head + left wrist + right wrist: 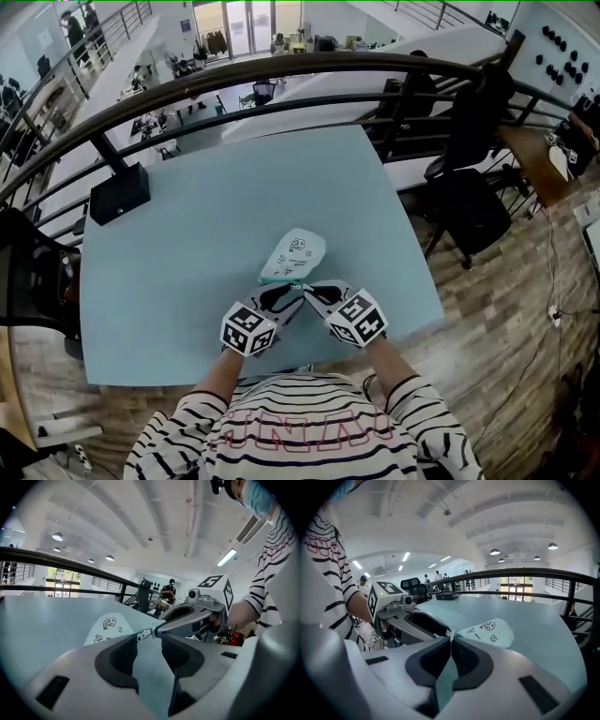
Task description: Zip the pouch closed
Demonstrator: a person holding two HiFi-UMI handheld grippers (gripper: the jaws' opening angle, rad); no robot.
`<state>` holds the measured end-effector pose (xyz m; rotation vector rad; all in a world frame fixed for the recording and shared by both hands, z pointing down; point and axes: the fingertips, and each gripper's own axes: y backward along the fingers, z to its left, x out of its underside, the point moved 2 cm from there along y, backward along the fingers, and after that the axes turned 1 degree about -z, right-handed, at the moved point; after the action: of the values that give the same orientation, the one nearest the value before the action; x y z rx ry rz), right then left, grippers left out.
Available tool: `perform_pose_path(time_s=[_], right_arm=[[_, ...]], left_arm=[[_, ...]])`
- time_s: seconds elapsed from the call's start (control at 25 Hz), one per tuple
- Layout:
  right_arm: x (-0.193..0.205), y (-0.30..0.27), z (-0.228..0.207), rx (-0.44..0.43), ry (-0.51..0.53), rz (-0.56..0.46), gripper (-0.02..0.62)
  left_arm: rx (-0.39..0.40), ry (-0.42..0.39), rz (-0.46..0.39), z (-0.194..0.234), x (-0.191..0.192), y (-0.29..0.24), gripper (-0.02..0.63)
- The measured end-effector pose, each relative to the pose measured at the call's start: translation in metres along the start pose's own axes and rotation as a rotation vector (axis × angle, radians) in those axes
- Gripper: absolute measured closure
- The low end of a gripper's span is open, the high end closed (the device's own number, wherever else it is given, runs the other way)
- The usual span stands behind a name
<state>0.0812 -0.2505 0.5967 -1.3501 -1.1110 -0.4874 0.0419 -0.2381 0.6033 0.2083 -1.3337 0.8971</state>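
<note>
A pale mint pouch [293, 255] with small cartoon prints lies flat on the light blue table [187, 253]. Its green zipper edge faces me. My right gripper [310, 290] is shut on the pouch's near end. A white scrap of that end pokes out above its closed tips [450, 638], with the pouch [487, 632] lying beyond. The silver zipper slider [142, 634] sits just off those tips. My left gripper [291, 297] comes in from the left. Its jaws [152, 645] stand open in front of the slider with nothing between them. The pouch [108, 625] shows behind them.
A black box [119, 192] rests at the table's far left corner. A dark curved railing [281, 70] runs behind the table. Office chairs [469, 206] stand to the right, on a wooden floor. The table's near edge is just under my hands.
</note>
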Motion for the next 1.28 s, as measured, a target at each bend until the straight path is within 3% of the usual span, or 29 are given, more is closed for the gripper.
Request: perform_pose_path(time_s=[0.2,0.48,0.92,1.28], right_arm=[[0.002,0.001,-0.004,0.006,-0.003,0.002,0.558],[-0.001,0.004,-0.006,0.002,-0.005,-0.002,0.558],[0.002,0.007,-0.003,-0.026,-0.012,0.000,0.558],[0.007,0.012,-0.011,0.030,-0.006,0.047,0.559]], left_arm=[[0.059,0.019,-0.042,-0.006,-0.005,0.001,0.429],[0.103,0.040,-0.061,-0.010,-0.010,-0.001,0.483],[0.041,0.117,-0.068,0.001,-0.007,-0.003,0.572],[-0.074,0.178,-0.021,0.001,0.000,-0.005,0.580]])
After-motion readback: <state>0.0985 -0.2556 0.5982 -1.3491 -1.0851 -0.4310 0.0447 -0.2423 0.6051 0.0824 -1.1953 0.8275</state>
